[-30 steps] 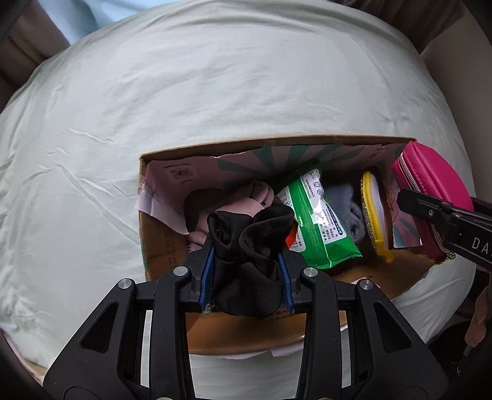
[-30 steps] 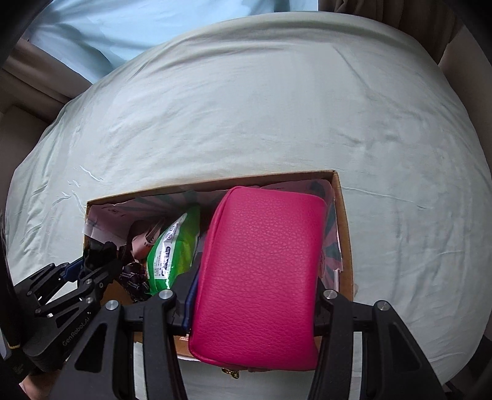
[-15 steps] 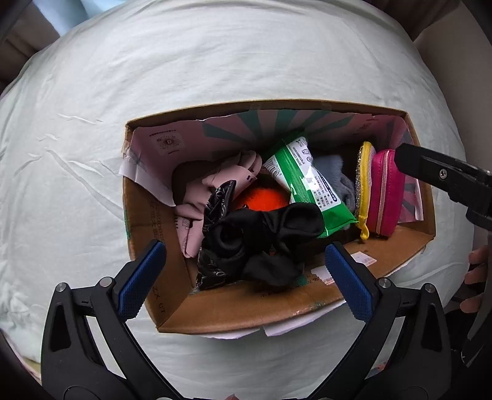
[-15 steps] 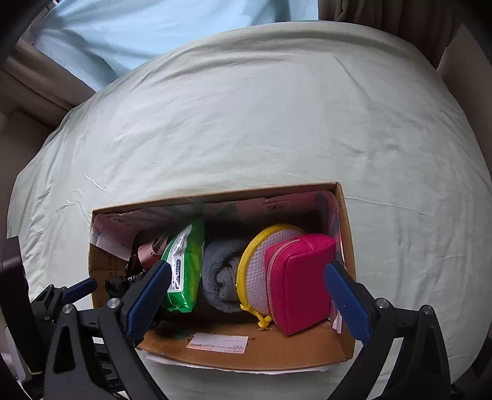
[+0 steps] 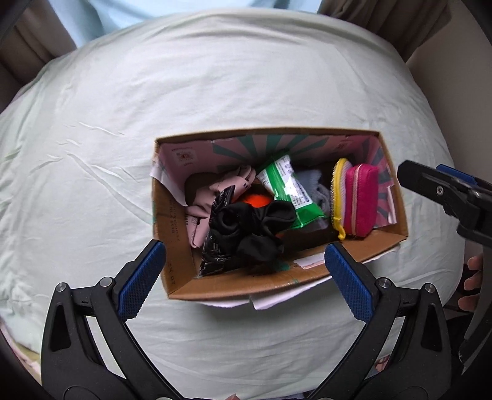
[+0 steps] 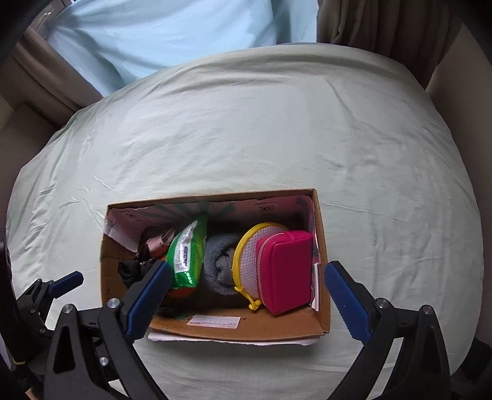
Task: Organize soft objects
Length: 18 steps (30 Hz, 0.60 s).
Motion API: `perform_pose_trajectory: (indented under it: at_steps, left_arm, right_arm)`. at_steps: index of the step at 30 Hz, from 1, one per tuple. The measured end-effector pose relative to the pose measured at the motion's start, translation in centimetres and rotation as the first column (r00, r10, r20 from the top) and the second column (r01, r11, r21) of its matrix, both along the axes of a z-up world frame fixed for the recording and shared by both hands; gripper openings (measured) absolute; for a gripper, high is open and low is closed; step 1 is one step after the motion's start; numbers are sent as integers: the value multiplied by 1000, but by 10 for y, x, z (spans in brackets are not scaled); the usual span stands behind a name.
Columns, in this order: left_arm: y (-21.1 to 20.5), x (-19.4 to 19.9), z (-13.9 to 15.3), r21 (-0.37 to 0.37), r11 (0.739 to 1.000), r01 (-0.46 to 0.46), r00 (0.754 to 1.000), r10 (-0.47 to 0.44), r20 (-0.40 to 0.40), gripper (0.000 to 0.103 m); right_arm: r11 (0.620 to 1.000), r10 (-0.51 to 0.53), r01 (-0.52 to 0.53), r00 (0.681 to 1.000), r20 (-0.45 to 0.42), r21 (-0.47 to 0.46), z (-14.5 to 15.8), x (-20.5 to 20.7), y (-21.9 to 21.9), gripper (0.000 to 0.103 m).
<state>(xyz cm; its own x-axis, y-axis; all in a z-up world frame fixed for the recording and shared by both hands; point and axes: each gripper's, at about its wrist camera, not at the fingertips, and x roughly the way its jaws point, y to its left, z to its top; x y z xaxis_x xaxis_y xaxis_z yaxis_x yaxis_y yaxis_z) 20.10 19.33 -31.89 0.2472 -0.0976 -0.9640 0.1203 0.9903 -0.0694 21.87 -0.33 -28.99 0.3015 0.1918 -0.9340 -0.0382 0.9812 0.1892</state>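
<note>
An open cardboard box (image 5: 233, 286) (image 6: 323, 255) sits on the pale green bedsheet (image 5: 92, 154). Inside lie a black scrunchie (image 5: 252, 227), a pink cloth (image 5: 212, 190), an orange item (image 5: 256, 200), a green wipes pack (image 5: 289, 190) (image 6: 187, 255), a grey towel (image 6: 220, 264), a yellow-rimmed mesh pouch (image 6: 246, 258) and a pink zip pouch (image 5: 359, 200) (image 6: 286, 267). My left gripper (image 5: 243, 255) is open and empty above the box's near edge. My right gripper (image 6: 246, 277) is open and empty above the box; it also shows in the left wrist view (image 5: 442, 187).
The bedsheet (image 6: 246, 123) spreads wide around the box on all sides. A light blue curtain (image 6: 172, 27) and brown drapes (image 6: 369, 24) hang beyond the bed's far edge. A white paper flap (image 6: 230, 338) sticks out under the box's near side.
Both grippers opened and let go: the black scrunchie and the pink pouch now lie in the box. Both grippers have since pulled back and up from the box.
</note>
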Motion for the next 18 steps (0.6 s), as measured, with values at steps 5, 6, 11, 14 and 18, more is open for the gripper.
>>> perform_pose_trajectory:
  at_steps: [5, 6, 11, 14, 18]
  left_arm:
    - [-5, -16, 54, -5, 999, -41, 996, 41, 82, 102]
    - [-6, -20, 69, -14, 999, -52, 993, 53, 104, 102]
    - [-19, -45, 138, -41, 995, -89, 967, 96, 234, 103]
    - [-29, -63, 184, -58, 993, -105, 936, 118, 331, 103]
    - [-40, -91, 243, -79, 991, -106, 876, 130, 465, 103]
  right_arm:
    - [998, 58, -59, 994, 93, -2, 55, -20, -7, 99]
    - [998, 68, -68, 992, 110, -6, 66, -24, -9, 99]
    - [996, 82, -71, 962, 260, -52, 138, -60, -29, 99]
    - [997, 56, -36, 931, 361, -61, 179, -85, -48, 99]
    - [997, 22, 17, 886, 464, -80, 225, -113, -73, 99]
